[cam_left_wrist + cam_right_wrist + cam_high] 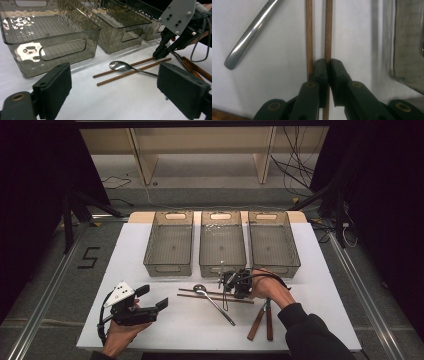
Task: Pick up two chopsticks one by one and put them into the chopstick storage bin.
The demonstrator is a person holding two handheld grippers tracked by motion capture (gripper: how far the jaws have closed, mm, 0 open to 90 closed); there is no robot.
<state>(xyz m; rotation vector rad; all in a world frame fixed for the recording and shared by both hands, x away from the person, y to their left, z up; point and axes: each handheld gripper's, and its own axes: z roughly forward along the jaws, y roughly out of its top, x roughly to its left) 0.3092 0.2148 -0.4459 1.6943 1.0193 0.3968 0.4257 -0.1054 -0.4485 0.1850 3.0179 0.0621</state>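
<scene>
Two brown chopsticks lie side by side on the white table, the far one [200,291] and the near one [210,297]. A metal spoon [215,305] lies across them. My right gripper [231,287] points down at their right end. In the right gripper view it [328,65] is shut on the far chopstick [328,30], while the near chopstick [309,32] lies just outside one jaw. My left gripper [152,296] is held over the table's front left. It [115,92] is open with nothing between its pads [53,90], facing the spoon [120,65].
Three smoky clear bins stand in a row at the back: left [168,265], middle [222,267], right [274,265]. Two wooden-handled utensils [262,320] lie under the right forearm. The bin wall [409,45] is close beside the right gripper.
</scene>
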